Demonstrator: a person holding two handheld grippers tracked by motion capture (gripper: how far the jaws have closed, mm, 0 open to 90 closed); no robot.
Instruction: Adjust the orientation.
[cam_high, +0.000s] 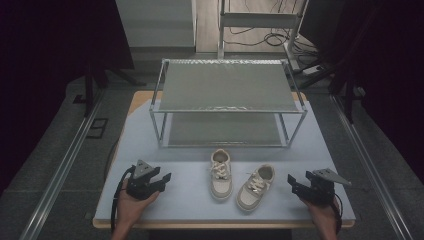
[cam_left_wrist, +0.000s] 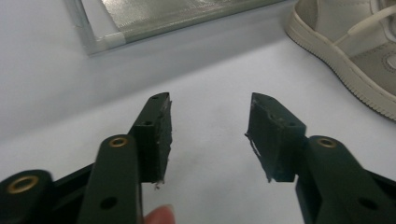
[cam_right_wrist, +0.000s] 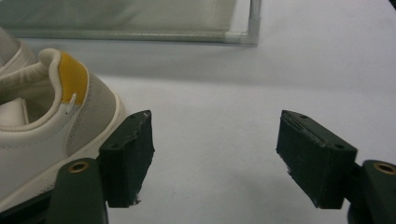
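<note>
On the table in front of the rack (cam_high: 227, 90), the right shoe (cam_high: 256, 186) is lying toe-toward-the-person just inside the right gripper (cam_high: 295, 184), which is sitting unclenched and empty, nearer than the equally empty left gripper (cam_high: 163, 180).

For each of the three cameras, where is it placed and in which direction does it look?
High view: above the person's side, looking forward and down at table, shelf rack, two shoes; both forearms and claws show.
Left gripper view: rides the left claw, facing the rack's foot and left shoe; a fingertip shows.
Right gripper view: rides the right claw, facing right shoe.
Shared: rack, shoes.
</note>
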